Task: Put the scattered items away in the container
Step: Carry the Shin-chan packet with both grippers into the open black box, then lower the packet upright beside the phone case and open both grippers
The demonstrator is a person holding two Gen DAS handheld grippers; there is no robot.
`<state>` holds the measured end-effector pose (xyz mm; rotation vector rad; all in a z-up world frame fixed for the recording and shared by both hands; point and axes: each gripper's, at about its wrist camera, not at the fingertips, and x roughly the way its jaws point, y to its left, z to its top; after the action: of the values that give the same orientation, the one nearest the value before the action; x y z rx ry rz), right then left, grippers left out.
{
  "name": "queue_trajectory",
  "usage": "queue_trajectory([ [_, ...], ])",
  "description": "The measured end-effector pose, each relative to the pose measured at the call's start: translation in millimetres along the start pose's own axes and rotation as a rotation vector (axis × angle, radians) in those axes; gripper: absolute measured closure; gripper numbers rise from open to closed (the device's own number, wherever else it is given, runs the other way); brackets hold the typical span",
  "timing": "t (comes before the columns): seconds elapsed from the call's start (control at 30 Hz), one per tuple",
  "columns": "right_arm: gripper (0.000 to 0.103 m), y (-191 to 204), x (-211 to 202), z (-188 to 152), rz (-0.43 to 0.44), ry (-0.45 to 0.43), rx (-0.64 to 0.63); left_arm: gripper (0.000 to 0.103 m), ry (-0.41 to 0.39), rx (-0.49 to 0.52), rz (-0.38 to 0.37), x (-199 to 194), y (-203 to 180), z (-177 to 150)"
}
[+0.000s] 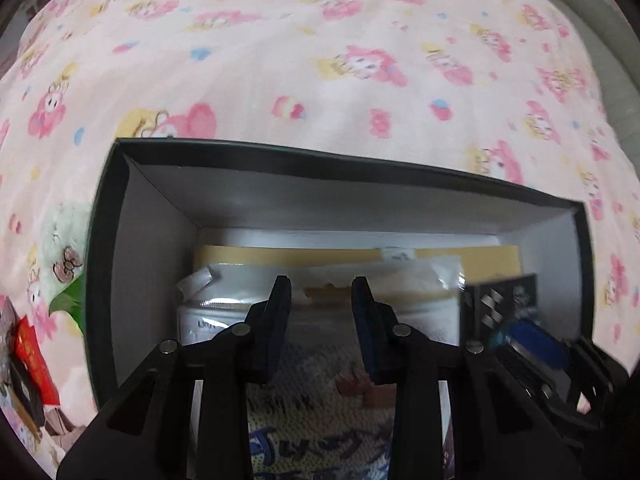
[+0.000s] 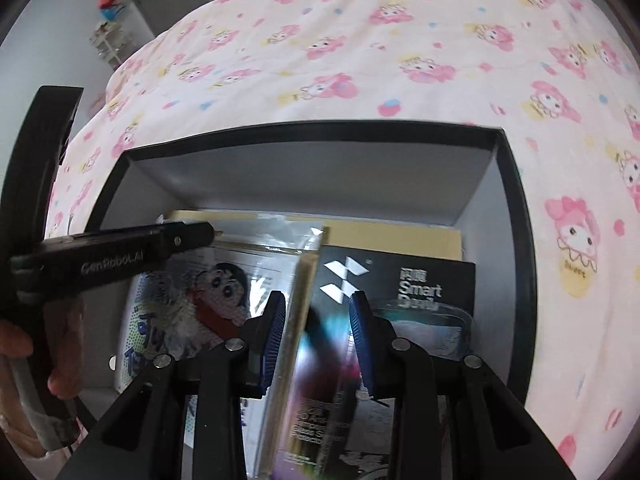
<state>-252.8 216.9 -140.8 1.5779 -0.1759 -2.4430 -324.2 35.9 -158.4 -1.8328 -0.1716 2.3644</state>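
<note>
Both grippers hang over the black-rimmed cardboard box (image 1: 120, 216). The left gripper (image 1: 321, 292) stands open and empty above a cartoon-printed clear pouch (image 1: 316, 368) already inside. The right gripper (image 2: 318, 304) has a blurred flat packet (image 2: 316, 384) between its jaws; grip unclear. A red packet (image 1: 34, 356) waits on the pink blanket (image 1: 320, 60), left of the box.

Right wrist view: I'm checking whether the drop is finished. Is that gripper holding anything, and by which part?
A blurred packet stands edge-up between the right gripper's fingers, above the black box; whether the pads press it cannot be told.
</note>
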Motion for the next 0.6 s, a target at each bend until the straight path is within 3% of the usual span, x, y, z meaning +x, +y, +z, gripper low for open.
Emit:
queue_trajectory([
  [0.1,0.074,-2,-9,-3,0.014,-0.008,0.007,0.072,0.033,-0.005,0.004,10,1,2],
  [0.23,0.074,-2,-13,-6,0.023,-0.008,0.006,0.072,0.02,0.055,0.03,9,-7,-5],
  [0.4,0.074,0,-8,-7,0.008,0.003,0.001,0.073,-0.038,0.017,-0.123,-15,-3,-12],
  [0.6,0.073,4,-33,-12,-0.003,-0.052,0.015,0.072,-0.162,0.023,-0.245,-73,-6,-56],
])
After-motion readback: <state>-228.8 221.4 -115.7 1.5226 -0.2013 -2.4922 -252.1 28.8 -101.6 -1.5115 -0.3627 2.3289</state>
